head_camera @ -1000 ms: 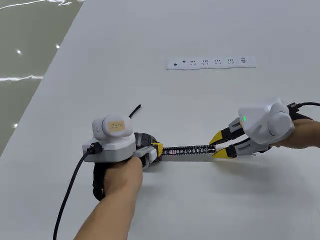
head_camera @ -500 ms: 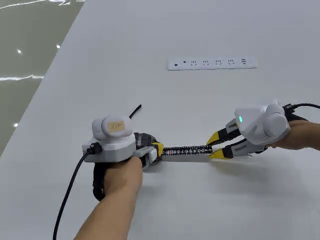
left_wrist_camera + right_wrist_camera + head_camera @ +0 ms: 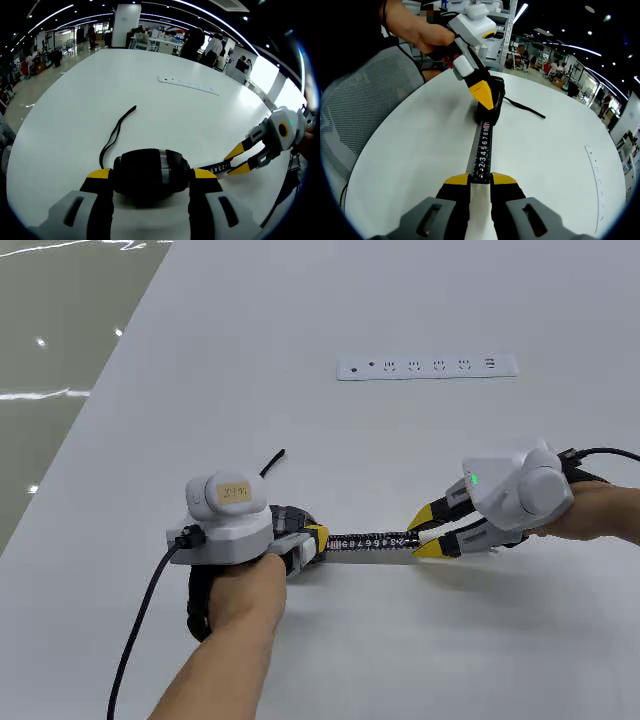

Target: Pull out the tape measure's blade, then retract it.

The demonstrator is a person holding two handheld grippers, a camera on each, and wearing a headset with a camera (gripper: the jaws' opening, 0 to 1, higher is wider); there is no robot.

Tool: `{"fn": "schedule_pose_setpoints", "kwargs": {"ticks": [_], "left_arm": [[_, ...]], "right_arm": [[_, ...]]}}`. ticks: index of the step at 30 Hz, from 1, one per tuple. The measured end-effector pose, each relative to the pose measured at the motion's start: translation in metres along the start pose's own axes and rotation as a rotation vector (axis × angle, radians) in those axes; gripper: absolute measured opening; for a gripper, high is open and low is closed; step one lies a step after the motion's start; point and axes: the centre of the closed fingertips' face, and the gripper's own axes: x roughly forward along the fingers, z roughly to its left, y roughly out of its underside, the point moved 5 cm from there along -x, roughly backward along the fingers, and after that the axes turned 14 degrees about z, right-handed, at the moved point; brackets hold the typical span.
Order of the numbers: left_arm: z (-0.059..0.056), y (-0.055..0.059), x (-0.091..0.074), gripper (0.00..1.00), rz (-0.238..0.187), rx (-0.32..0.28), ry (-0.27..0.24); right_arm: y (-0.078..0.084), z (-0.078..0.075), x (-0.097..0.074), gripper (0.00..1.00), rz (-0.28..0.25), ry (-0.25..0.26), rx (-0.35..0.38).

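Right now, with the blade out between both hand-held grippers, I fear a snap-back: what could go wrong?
The right hand-held gripper pinches just the tip of the blade; a slip could let it whip back into the case. The left hand-held gripper clamps the rounded case by its sides, so a sideways tug might twist it loose.

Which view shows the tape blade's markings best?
Right gripper view: the blade runs straight up from the right tool, numerals legible. Head view shows it small, digits barely readable. Left gripper view shows a short stretch beyond the case.
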Motion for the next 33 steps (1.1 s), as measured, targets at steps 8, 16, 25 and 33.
{"fn": "schedule_pose_setpoints", "kwargs": {"ticks": [8, 16, 25, 33], "left_arm": [[0.001, 0.0, 0.0, 0.56, -0.001, 0.0, 0.0], [0.001, 0.0, 0.001, 0.56, -0.001, -0.001, 0.0], [0.0, 0.0, 0.001, 0.56, -0.001, 0.001, -0.001], [0.0, 0.0, 0.0, 0.56, -0.002, 0.0, 0.0]], "right_arm": [[-0.002, 0.0, 0.003, 0.14, 0.0, 0.0, 0.003], [-0.005, -0.002, 0.008, 0.14, 0.0, 0.0, 0.004], [-0.008, -0.004, 0.013, 0.14, -0.004, -0.001, 0.007], [-0.011, -0.005, 0.016, 0.14, -0.005, -0.002, 0.008]]}}
